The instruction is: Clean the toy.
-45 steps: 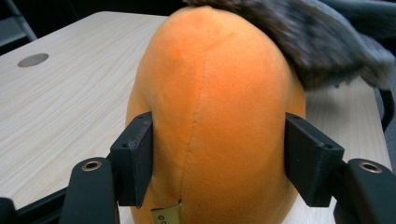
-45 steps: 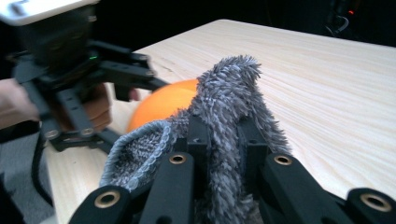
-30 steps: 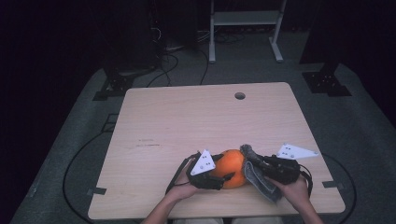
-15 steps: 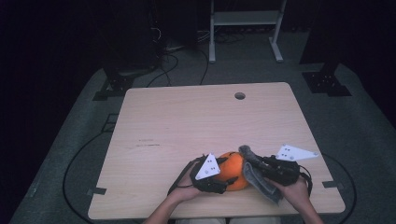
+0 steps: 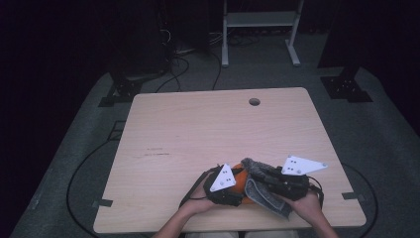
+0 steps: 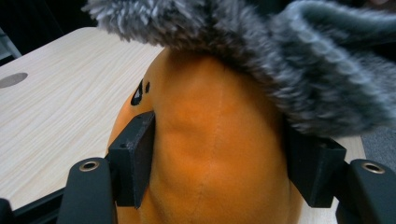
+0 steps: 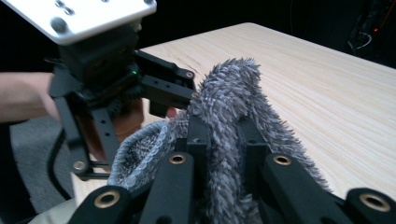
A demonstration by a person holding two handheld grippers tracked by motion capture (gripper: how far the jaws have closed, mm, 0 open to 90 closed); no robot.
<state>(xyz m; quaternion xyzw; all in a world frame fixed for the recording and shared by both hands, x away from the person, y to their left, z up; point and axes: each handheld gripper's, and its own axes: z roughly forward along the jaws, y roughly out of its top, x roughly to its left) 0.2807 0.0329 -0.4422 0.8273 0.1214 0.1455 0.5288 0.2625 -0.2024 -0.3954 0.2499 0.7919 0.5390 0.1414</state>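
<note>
The table (image 5: 208,134) carries the work at its near edge. There the left tool (image 5: 236,184) clamps the orange plush toy (image 6: 210,154) to steady it, while the right tool (image 5: 257,178), pinched shut on the grey fuzzy sock (image 7: 233,107), draws it over the toy's top.

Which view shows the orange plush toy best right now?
The left gripper view: the orange plush toy sits close up between the left gripper pads, grey fuzzy sock over its top. The high view gives an orange sliver; the right gripper view shows the sock.
</note>
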